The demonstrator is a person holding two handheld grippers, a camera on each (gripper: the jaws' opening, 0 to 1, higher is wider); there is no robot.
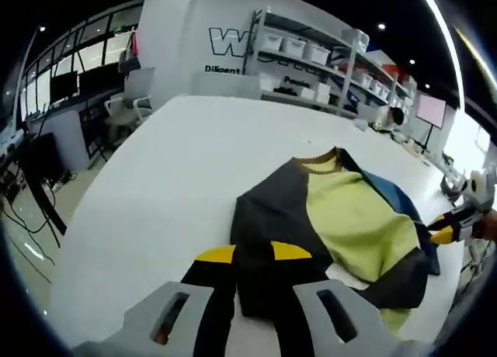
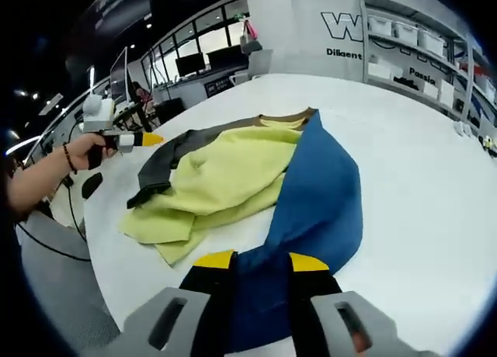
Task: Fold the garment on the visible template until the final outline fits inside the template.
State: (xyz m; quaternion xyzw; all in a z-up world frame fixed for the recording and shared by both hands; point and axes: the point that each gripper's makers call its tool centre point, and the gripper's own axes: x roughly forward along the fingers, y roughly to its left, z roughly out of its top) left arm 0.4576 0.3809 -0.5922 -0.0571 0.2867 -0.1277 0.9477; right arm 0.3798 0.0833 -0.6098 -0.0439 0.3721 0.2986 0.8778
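The garment [image 1: 353, 217] lies crumpled on the white table [image 1: 155, 202], with dark grey, yellow-green and blue panels. My left gripper [image 1: 252, 253] hovers over its dark grey part [image 1: 268, 209], jaws a little apart, and grey cloth shows in the gap. In the right gripper view, the blue panel [image 2: 318, 194] runs down between the jaws of my right gripper [image 2: 260, 261], which are also slightly apart. The right gripper [image 1: 443, 227] shows at the garment's blue edge in the left gripper view. A hand holds the left gripper [image 2: 147, 140] beside the dark grey sleeve [image 2: 159, 171].
Shelves with white bins [image 1: 311, 50] stand behind the table's far edge. Office chairs and desks [image 1: 128, 101] stand off to one side. The person's forearm [image 2: 39, 178] reaches in past the table edge [image 2: 97, 217]. Bare table surface [image 2: 419, 155] lies around the garment.
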